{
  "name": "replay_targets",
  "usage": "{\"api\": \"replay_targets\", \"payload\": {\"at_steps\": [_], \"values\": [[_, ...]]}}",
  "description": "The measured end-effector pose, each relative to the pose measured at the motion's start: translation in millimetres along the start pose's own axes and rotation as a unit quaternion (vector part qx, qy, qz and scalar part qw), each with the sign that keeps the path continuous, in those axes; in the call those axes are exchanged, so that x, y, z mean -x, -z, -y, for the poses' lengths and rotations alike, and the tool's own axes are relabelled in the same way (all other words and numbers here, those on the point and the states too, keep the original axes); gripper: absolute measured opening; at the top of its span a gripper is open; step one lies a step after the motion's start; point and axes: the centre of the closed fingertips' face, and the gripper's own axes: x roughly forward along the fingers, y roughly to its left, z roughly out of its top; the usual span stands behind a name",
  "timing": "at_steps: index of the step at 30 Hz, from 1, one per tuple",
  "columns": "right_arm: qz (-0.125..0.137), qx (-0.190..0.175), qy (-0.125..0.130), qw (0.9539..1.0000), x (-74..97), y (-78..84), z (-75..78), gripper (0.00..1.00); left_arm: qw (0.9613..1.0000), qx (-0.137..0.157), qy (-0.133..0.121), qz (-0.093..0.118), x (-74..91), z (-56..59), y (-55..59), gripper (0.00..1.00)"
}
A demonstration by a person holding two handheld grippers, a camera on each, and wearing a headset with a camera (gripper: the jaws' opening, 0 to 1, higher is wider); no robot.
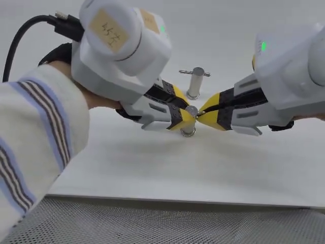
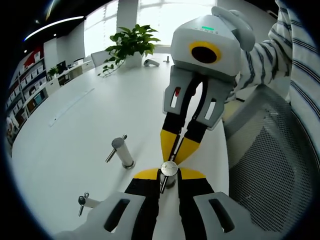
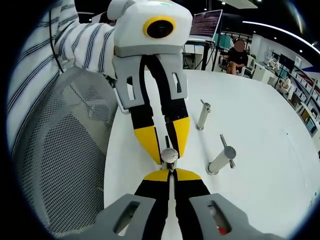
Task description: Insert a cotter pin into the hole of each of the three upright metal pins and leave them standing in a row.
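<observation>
Left of centre in the head view, a striped sleeve (image 1: 35, 132) and the bulky white body of the left gripper (image 1: 184, 116) cover much of the white surface (image 1: 152, 162). Its yellow-tipped fingers (image 1: 179, 96) close on either side of the gripped pin (image 1: 189, 131). They hide most of its shaft, so only the round cap and the base on the surface show.

In the left gripper view the third pin (image 2: 86, 201) sits low at the left edge, small and warped. I cannot tell whether it is upright or leaning. A ring-headed piece shows at its end.

Just behind the fingers stands the rear pin (image 1: 195, 86), a short bright steel cylinder, upright, with its own crosswise pin (image 1: 194, 72) through the top.

From the right, the right gripper (image 1: 205, 113) meets the gripped pin's cap. Its fingers are pressed together on a thin cotter pin (image 2: 173, 150), a fine metal sliver that is hard to make out. How far it reaches into the hole cannot be told.
</observation>
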Motion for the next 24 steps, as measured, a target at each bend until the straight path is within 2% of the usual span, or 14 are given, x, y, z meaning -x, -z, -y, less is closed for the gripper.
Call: {"api": "replay_targets", "payload": {"at_steps": [7,12,24], "values": [[0.001,0.001,0.004,1.0,-0.8,0.6,3.2,0.0,0.9999,0.011,0.001,0.002,-1.0,-1.0,0.3,0.1],[0.0,-0.008,0.012,0.9999,-1.1,0.7,5.1,0.01,1.0,0.01,0.001,0.002,-0.8,-0.6,0.8,0.1],[-0.005,0.005,0.011,0.9999,-2.8,-6.0,0.9,0.05,1.0,0.004,-0.003,0.001,-0.9,-3.5,1.1,0.1]]}}
